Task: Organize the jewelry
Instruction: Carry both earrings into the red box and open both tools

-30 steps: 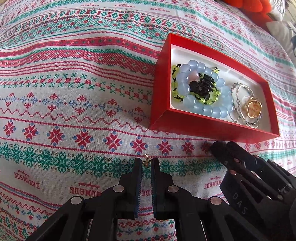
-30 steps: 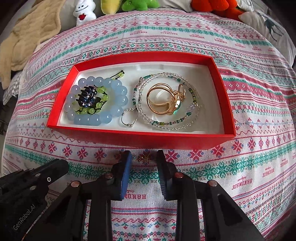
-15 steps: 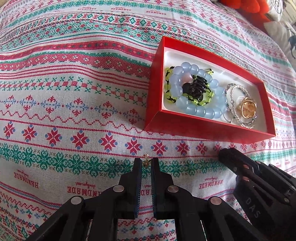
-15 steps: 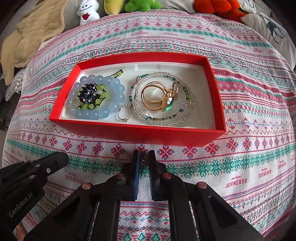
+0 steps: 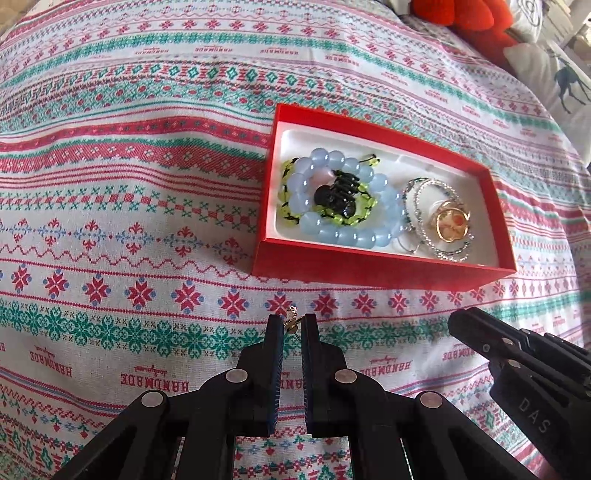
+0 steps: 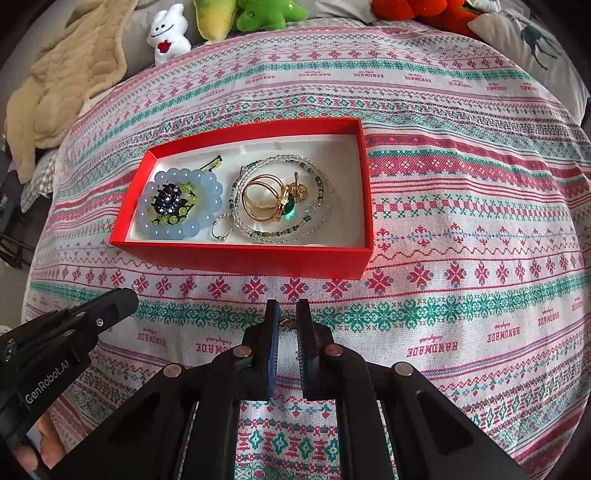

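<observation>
A red box (image 6: pixel 236 260) (image 5: pixel 376 267) with a white lining sits on the patterned cloth. It holds a blue bead bracelet (image 6: pixel 207 225) (image 5: pixel 321 230) around a green one and a dark piece, a small hoop (image 6: pixel 221 234), a clear bead strand (image 6: pixel 317 218) and gold rings (image 6: pixel 264 201) (image 5: pixel 452 225). My left gripper (image 5: pixel 291 325) is shut on a small gold earring (image 5: pixel 290 316), in front of the box's left end. My right gripper (image 6: pixel 287 320) is shut on a small gold earring (image 6: pixel 286 322), in front of the box's near wall. Each gripper shows in the other's view (image 6: pixel 92 317) (image 5: pixel 517 354).
Plush toys (image 6: pixel 168 35) and a beige blanket (image 6: pixel 62 85) lie past the far edge of the cloth. A deer-print pillow (image 6: pixel 535 40) lies at the far right. Red plush (image 5: pixel 469 18) shows at the top of the left wrist view.
My right gripper closed on the small earring and drew back from the box. My left gripper, still shut on its earring, also backed away from the box.
</observation>
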`<move>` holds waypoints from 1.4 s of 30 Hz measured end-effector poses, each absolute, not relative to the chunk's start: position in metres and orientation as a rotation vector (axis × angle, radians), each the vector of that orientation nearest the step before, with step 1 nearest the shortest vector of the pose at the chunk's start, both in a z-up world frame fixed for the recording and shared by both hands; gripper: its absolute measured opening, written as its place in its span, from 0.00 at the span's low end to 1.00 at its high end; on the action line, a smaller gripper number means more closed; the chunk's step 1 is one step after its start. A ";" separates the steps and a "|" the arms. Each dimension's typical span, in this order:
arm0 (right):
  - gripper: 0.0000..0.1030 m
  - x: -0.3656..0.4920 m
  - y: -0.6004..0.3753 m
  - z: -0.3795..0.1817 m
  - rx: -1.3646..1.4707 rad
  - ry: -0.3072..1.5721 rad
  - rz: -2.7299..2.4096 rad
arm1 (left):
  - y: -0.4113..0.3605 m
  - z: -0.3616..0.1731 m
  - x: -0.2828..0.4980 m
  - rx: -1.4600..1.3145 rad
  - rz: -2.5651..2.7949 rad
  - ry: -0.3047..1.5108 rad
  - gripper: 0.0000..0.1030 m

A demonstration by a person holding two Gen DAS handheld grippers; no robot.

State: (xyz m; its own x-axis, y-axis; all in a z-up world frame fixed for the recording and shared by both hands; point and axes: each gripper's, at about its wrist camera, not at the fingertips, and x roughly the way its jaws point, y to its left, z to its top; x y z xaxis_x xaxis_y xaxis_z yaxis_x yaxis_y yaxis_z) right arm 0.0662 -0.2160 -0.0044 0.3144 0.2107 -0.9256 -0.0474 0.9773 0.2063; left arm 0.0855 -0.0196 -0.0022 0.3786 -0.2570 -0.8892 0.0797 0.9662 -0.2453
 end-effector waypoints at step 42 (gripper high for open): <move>0.09 0.108 -0.253 0.037 0.262 1.123 0.254 | -0.081 0.012 0.126 -0.112 -0.375 0.941 0.05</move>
